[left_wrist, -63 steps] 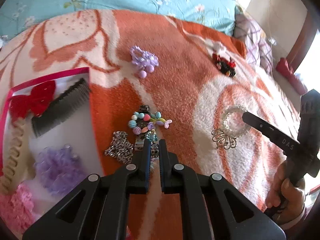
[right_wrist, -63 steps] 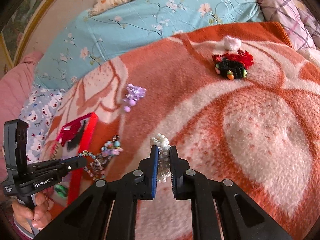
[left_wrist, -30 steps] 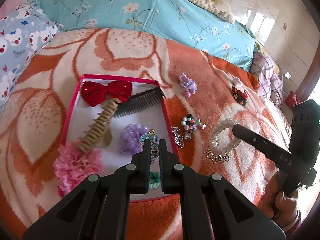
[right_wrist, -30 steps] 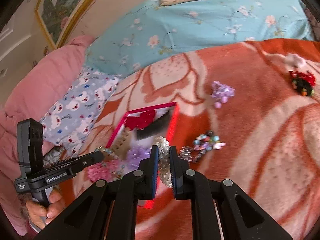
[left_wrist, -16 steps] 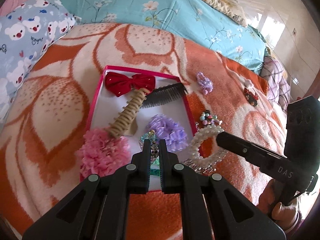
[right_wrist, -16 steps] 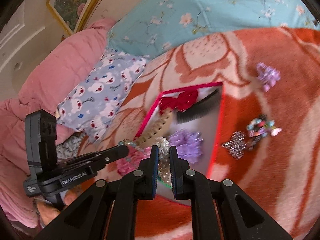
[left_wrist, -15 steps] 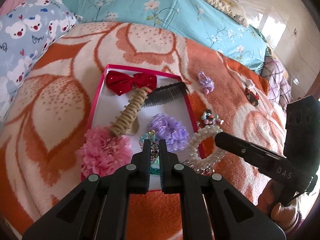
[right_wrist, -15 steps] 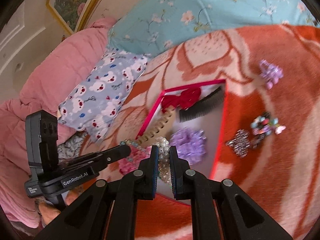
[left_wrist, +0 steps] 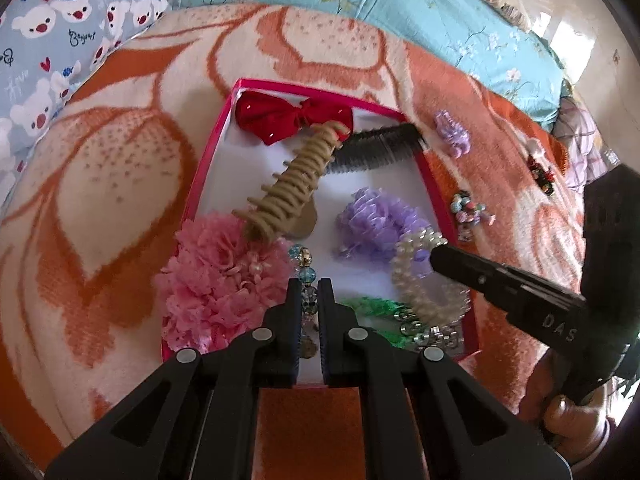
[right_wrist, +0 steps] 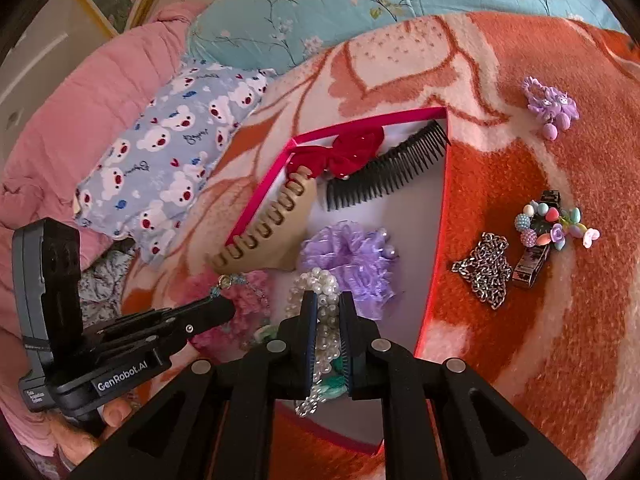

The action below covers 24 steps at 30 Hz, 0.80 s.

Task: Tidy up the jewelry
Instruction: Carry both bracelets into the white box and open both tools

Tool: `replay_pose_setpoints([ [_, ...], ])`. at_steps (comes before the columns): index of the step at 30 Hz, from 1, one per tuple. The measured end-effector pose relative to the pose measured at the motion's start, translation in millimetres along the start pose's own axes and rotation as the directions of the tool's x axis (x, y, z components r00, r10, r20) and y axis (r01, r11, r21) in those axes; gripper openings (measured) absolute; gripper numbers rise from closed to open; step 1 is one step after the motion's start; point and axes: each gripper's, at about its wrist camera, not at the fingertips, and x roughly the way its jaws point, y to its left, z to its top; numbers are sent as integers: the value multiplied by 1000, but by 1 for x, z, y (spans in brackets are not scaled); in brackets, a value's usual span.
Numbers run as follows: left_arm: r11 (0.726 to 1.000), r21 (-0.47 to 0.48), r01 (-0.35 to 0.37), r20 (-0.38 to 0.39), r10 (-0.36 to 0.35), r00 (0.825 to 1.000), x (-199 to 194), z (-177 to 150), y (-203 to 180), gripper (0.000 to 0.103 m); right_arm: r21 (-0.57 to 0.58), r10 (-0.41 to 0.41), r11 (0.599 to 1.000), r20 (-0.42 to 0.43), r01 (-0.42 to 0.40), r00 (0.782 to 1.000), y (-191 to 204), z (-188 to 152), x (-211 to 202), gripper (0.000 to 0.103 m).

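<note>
A pink-rimmed white box (left_wrist: 212, 148) (right_wrist: 264, 188) lies on the orange blanket. It holds a red bow (left_wrist: 292, 116), a tan claw clip (left_wrist: 292, 184), a black comb (left_wrist: 376, 148), a purple scrunchie (left_wrist: 376, 224) and a pink scrunchie (left_wrist: 220, 276). My left gripper (left_wrist: 309, 292) is shut on a blue-bead bracelet (left_wrist: 306, 272) over the box's near end. My right gripper (right_wrist: 328, 304) is shut on a pearl bracelet (right_wrist: 316, 284) (left_wrist: 416, 276) above the box beside the purple scrunchie.
Outside the box on the blanket lie a silver chain (right_wrist: 484, 272), a colourful bead clip (right_wrist: 548, 228), a purple hair tie (right_wrist: 552, 104) and a red-black clip (left_wrist: 540, 172). A bear-print pillow (right_wrist: 168, 152) and a teal pillow lie behind.
Both grippers carried their bracelets from the blanket leftward and now hold them low over the box. The pearl bracelet now hangs inside the box's rim.
</note>
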Motion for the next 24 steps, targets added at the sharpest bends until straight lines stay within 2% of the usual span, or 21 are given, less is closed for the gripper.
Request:
replay_pose_setpoints([
  [10,1000,-12,-13,-17,12,1000,8,-3,5,6,-30,-44,999,-12,44,999,-2,1,15,11],
  [12,1000,-15,-14,-20,13,1000,9,-3,6,6,-26,-43,999,-16,42,999,-4,1,16,15],
  [20,1000,-16,-16,-20,16,1000,8,-2,6,6,-10,-36,999,-14,36,999,-7,1,12,16],
  [22,1000,-18,-13,-22,13,1000,9,-2,7,6,-4,-32,999,-11,32,999,-9,1,8,23],
  [24,1000,-16,-18,-22,17,1000,8,-2,6,6,-1,-33,999,-4,33,999,-9,1,5,40],
])
